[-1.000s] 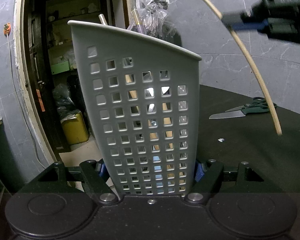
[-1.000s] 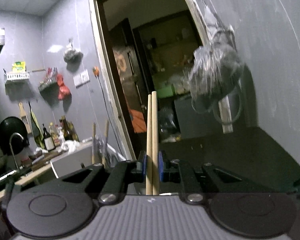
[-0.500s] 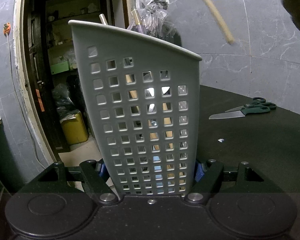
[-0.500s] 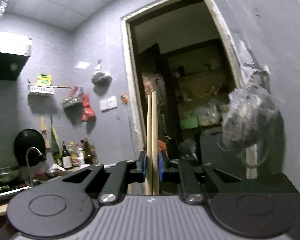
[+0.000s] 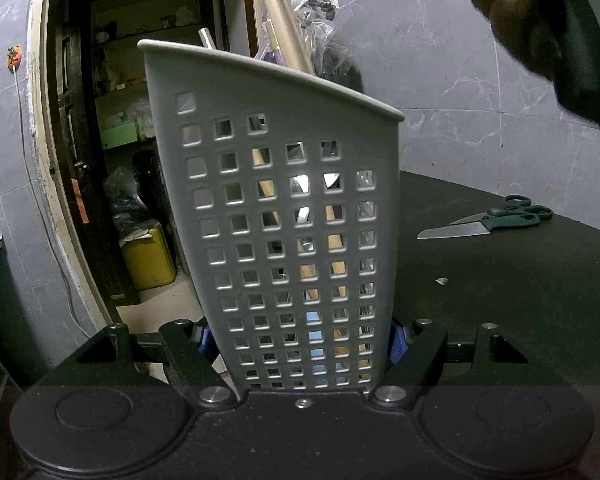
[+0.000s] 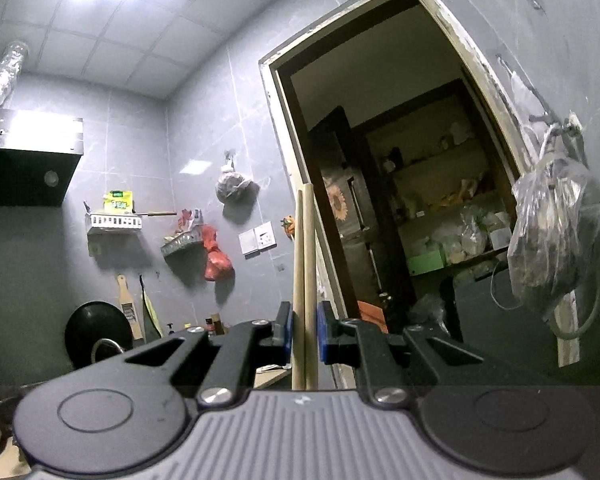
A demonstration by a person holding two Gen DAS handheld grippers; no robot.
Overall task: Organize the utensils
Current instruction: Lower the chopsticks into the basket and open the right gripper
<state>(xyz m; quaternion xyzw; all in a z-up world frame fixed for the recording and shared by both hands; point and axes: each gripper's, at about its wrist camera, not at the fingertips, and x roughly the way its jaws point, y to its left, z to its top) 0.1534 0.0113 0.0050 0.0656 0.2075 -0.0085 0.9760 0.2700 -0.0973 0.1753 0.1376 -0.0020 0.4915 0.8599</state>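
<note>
A grey perforated utensil holder (image 5: 292, 220) stands upright on the black table, and my left gripper (image 5: 300, 340) is shut on its lower sides with the blue pads (image 5: 396, 344) against it. Wooden and metal utensils show through its holes, and a metal handle (image 5: 206, 38) pokes above the rim. My right gripper (image 6: 304, 332) is shut on a pair of wooden chopsticks (image 6: 305, 264), held upright and side by side. In the left wrist view a pale stick (image 5: 284, 28) slants down behind the holder's rim, and a hand (image 5: 512, 8) grips the dark right gripper body at the top right.
A knife (image 5: 452, 232) and green-handled scissors (image 5: 516, 208) lie on the black table (image 5: 500, 300) to the right of the holder. A plastic bag (image 6: 552, 232) hangs on the wall beside an open doorway (image 6: 400, 200). The floor drops away left of the table.
The right gripper rose and tilted upward with the chopsticks. In the left wrist view the chopsticks moved from the right side up and leftward to above the holder's rim. The left gripper stayed still.
</note>
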